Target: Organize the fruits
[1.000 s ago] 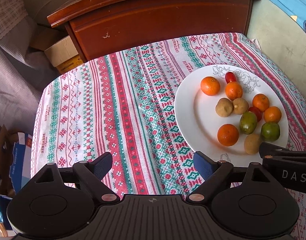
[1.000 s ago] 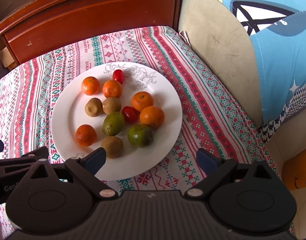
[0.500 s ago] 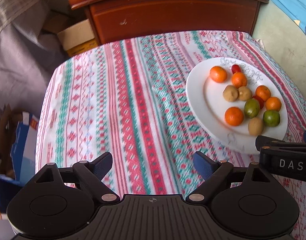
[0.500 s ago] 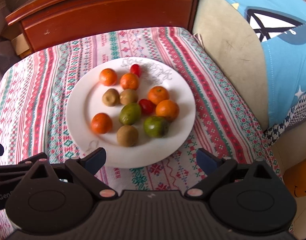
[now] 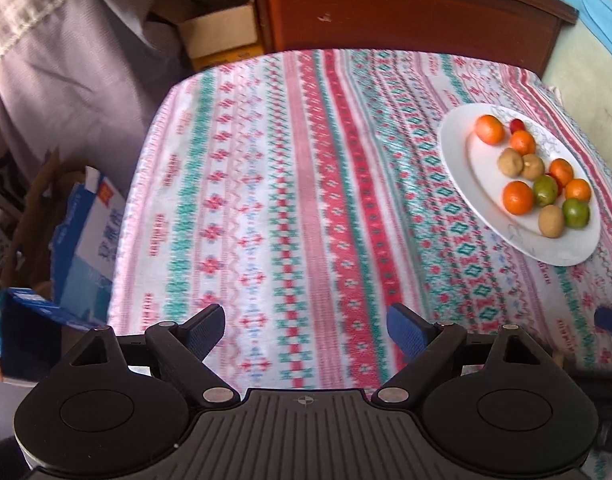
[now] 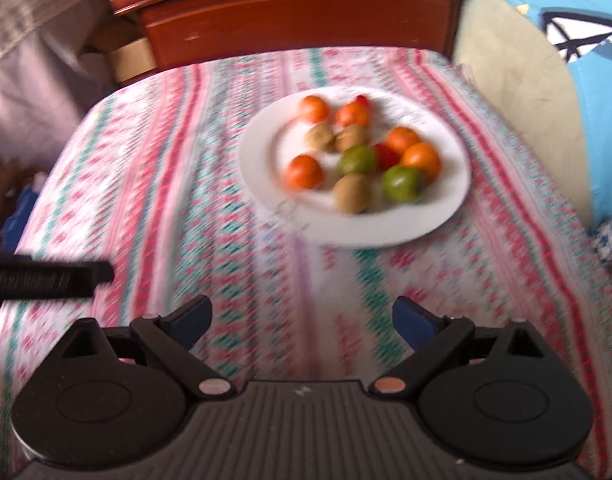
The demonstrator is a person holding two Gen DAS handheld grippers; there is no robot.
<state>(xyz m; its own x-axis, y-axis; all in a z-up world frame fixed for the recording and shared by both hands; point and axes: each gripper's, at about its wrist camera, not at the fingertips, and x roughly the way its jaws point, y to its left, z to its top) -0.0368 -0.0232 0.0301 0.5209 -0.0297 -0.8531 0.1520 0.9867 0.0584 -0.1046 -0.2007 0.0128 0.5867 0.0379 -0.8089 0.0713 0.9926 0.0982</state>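
White porcelain plate (image 5: 462, 168) lies on the striped cloth (image 5: 306, 200) of the desk and carries all the fruits. On the plate, the oranges (image 5: 517, 197) sit at the far side, the right side and the near left. Two brown kiwis (image 5: 510, 162) touch each other in the middle, and a third kiwi (image 6: 351, 193) is near the front rim. Two green fruits (image 6: 402, 182) lie beside the red ones (image 6: 386, 155). The left hand-held gripper (image 5: 306, 326) hangs above bare cloth, well left of the plate, its jaws wide apart and empty. The right hand-held gripper (image 6: 302, 320) is also spread open, holding nothing, in front of the plate. A wooden headboard (image 6: 298, 20) stands behind the plate.
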